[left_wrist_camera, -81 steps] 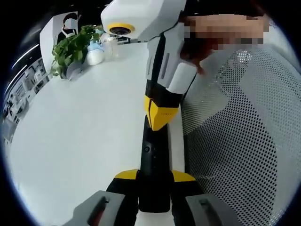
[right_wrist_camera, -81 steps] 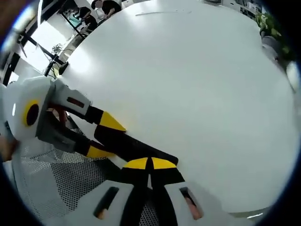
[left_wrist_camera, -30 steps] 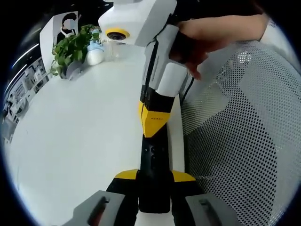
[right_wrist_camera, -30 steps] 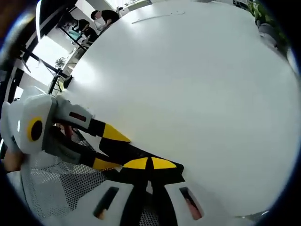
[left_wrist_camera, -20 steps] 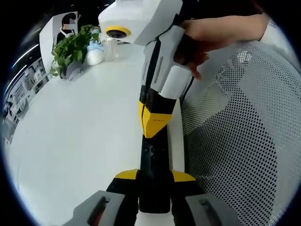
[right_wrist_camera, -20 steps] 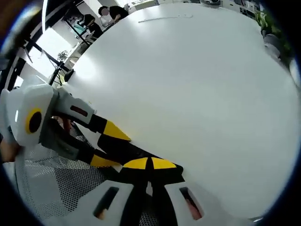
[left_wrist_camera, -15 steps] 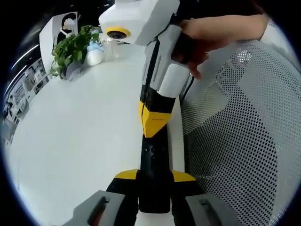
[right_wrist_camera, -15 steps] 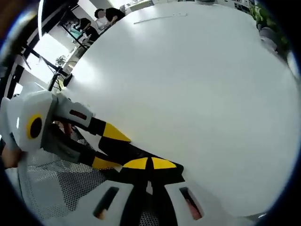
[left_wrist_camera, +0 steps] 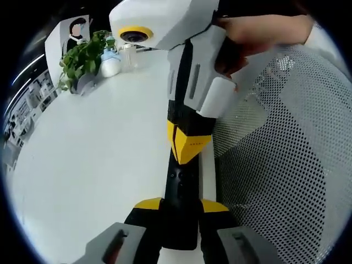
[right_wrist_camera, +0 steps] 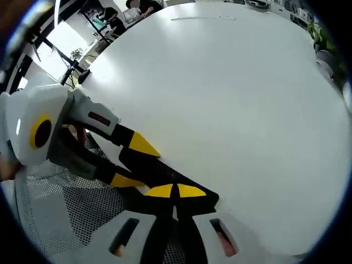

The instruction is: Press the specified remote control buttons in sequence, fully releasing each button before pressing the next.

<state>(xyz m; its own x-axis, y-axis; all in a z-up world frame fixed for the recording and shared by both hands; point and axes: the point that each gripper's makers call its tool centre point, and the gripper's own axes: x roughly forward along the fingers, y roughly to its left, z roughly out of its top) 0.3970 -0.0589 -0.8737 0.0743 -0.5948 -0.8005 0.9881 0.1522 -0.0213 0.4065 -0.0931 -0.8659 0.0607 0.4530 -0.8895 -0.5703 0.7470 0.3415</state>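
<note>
The left tool [left_wrist_camera: 181, 212] clamps a slim black remote [left_wrist_camera: 180, 187]. The right tool [left_wrist_camera: 189, 154], tips together, touches its buttoned face above the white table [left_wrist_camera: 88, 165].

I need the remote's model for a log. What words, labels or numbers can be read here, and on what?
None can be read.
Remote: button marks too small to read.
Yellow tip of the right hand-held gripper: a small line of letters, too blurred to read.
Red label on the left hand-held gripper: too small to read.
White sign behind the plant: a dark figure, no legible words.
</note>
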